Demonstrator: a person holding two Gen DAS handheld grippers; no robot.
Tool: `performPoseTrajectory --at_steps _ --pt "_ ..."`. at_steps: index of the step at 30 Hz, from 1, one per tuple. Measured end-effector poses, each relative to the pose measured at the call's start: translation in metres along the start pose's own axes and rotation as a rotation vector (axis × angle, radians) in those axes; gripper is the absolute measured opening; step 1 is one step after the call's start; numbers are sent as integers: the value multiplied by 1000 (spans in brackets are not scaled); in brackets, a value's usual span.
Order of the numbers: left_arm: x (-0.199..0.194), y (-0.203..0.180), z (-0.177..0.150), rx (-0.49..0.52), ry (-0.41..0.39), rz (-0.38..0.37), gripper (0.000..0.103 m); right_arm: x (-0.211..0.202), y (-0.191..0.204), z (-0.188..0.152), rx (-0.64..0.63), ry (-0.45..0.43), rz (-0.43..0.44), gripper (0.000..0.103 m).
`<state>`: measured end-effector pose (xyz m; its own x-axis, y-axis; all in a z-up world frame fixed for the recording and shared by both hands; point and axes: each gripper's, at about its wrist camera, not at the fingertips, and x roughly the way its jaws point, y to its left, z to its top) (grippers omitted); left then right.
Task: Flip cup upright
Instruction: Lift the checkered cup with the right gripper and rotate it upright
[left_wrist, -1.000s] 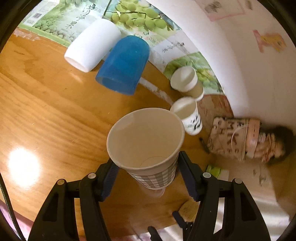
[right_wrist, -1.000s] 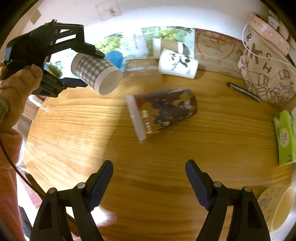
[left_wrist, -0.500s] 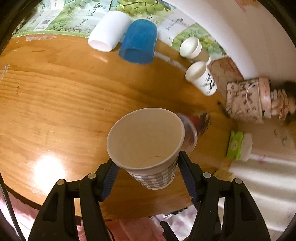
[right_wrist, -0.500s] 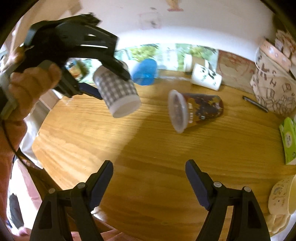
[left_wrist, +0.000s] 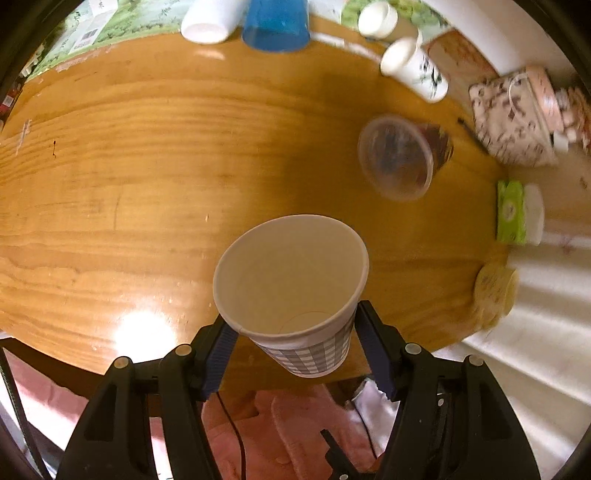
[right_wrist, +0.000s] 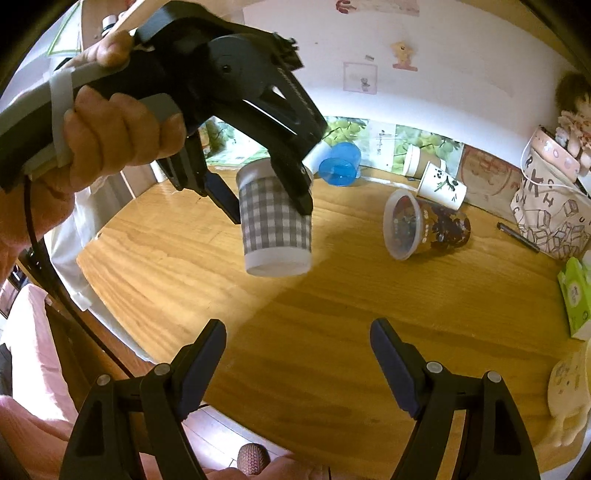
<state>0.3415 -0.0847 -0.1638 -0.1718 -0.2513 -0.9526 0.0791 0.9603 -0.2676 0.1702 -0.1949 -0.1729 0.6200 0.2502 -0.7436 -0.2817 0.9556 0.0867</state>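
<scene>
Left gripper (left_wrist: 291, 328) clamped on the gingham paper cup (left_wrist: 291, 273), 1 finger on each side of the cup wall, low on its body. From the right wrist view the same gripper (right_wrist: 271, 206) holds the cup (right_wrist: 275, 229) in the air above the tabletop (right_wrist: 332, 314), over the left part of the surface. Cup is near upright, slightly tilted, its white base pointing down and clear of the wood. In the left wrist view the open mouth faces the camera and the inside looks bare and white.

Right gripper (right_wrist: 297, 354) wide open, nothing between its fingers, hovering over the near edge of the tabletop.

The person's hand (right_wrist: 110, 133) wraps the left gripper's handle.

Other items on the tabletop:
- Dark printed cup (right_wrist: 424, 225) with a clear lid, lying on its side toward the far right part of the surface, lid end turned toward the near left. Also visible in the left wrist view (left_wrist: 400, 158).
- White panda cup (right_wrist: 441, 186) on its side just behind it, close to the far edge.
- Blue plastic cup (right_wrist: 340, 164) on its side at the far edge, a white cup (left_wrist: 207, 18) beside it.
- Black pen (right_wrist: 517, 236) near the right edge, next to a patterned bag (right_wrist: 550, 210).
- Green tissue pack (right_wrist: 574, 291) at the right edge.
- Pale round item (left_wrist: 493, 291) at the near right corner; cannot tell what it is.
</scene>
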Motion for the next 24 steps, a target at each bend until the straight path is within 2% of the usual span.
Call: performPoseTrajectory --at_steps 11,16,24 --pt "41 -15 -23 122 112 119 67 1 9 -33 69 17 -5 81" --pt "63 -20 -24 137 164 143 68 0 9 -40 88 25 -13 81" --pt "79 -25 -17 142 190 155 68 3 5 -41 94 40 -20 81"
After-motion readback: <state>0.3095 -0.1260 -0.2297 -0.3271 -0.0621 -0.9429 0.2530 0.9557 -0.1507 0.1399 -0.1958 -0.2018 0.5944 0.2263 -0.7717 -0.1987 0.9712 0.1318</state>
